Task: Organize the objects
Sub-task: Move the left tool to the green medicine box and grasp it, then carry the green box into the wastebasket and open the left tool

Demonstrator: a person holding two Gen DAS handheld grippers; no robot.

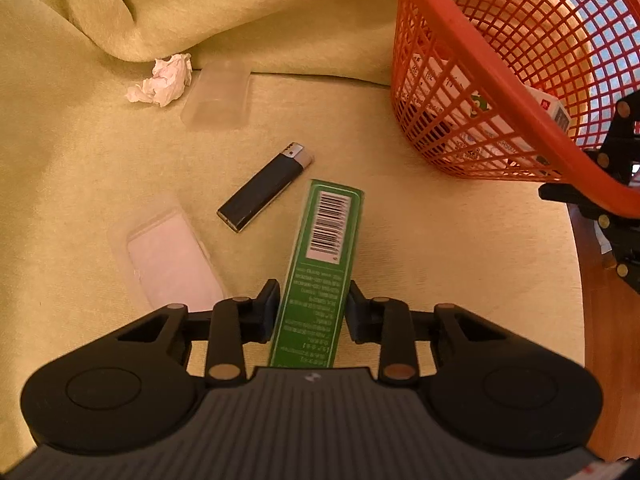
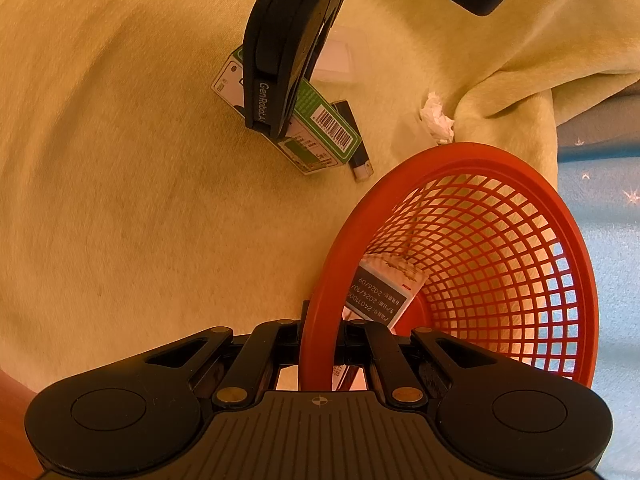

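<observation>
While the green box (image 1: 320,268) is clamped by its long sides between the jaws of the left gripper (image 1: 312,312), its barcoded end points toward the orange mesh basket (image 1: 472,40). Whether the box rests on the yellow-green cloth (image 1: 80,160) or is raised off it cannot be told. A black lighter (image 1: 264,192) is seen just beside the box on the cloth. Two clear plastic trays (image 1: 168,256) and a crumpled tissue (image 1: 162,80) are noted farther off, near a fold. The basket rim is pinched between the jaws of the right gripper (image 2: 318,336). White printed packets (image 2: 380,292) are seen inside the basket.
</observation>
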